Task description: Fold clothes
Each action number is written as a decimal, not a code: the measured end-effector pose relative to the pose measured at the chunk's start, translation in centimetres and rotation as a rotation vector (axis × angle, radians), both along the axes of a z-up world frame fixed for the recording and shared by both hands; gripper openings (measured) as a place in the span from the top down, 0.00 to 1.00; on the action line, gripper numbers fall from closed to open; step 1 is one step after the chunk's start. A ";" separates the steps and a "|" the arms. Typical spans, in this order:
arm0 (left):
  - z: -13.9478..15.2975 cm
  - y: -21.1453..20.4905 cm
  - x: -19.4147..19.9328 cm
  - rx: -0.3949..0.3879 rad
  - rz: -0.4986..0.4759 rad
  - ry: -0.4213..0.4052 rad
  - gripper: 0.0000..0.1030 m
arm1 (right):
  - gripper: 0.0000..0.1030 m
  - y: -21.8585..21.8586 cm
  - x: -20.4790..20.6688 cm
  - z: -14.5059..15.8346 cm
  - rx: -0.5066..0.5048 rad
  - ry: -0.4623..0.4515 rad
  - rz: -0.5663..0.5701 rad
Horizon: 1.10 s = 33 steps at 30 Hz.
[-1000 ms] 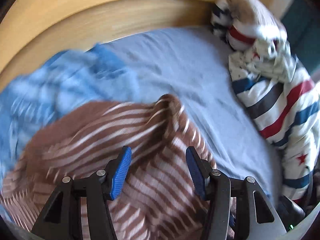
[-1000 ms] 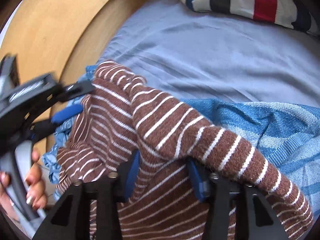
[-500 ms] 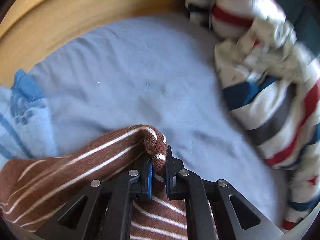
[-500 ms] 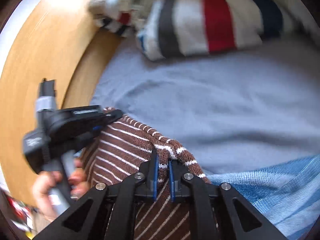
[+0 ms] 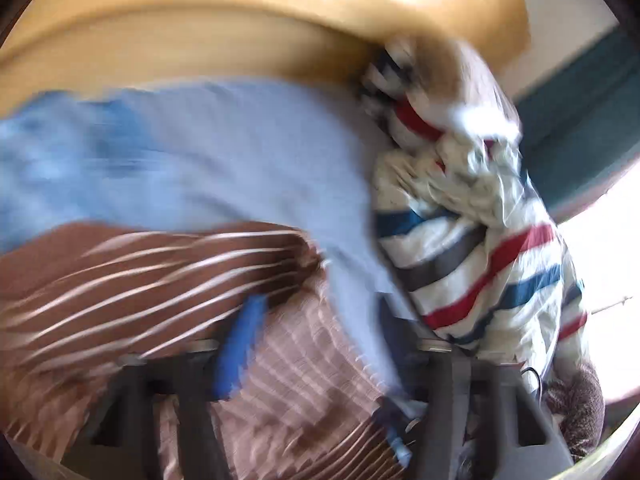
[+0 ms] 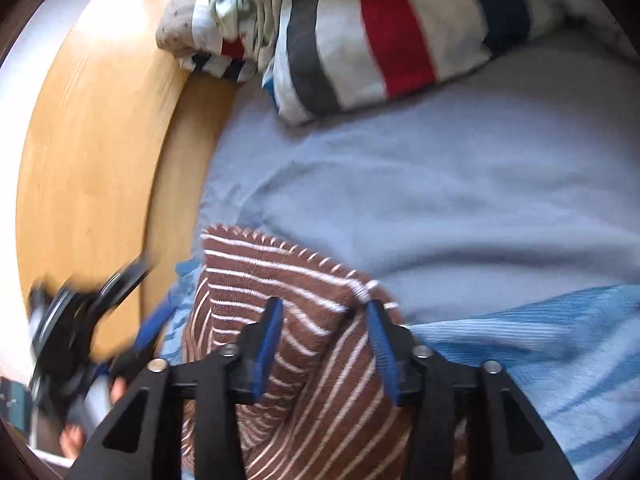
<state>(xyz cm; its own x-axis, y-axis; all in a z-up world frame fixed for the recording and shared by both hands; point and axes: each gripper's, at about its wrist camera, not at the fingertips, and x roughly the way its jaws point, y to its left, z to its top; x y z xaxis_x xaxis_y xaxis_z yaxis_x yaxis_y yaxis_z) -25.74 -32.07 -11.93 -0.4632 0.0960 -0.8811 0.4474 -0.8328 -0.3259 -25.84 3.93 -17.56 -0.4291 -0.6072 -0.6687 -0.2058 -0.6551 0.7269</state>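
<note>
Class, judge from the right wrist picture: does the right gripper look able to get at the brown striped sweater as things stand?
Probably yes. The right gripper has its jaws opening, with the brown striped sweater bunched directly between and beneath its fingers, and nothing lies over it there.

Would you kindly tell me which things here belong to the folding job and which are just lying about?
Belonging to the job:
- brown striped sweater, lying between the opening fingers of the right gripper
- left gripper, also opening
- blue garment, probably next

Just lying about:
- striped duvet
- pale blue sheet
- wooden bed frame
</note>
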 end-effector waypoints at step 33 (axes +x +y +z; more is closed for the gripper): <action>-7.9 -2.2 30.3 0.049 0.615 -0.015 0.43 | 0.26 -5.2 3.3 4.7 0.518 0.139 0.101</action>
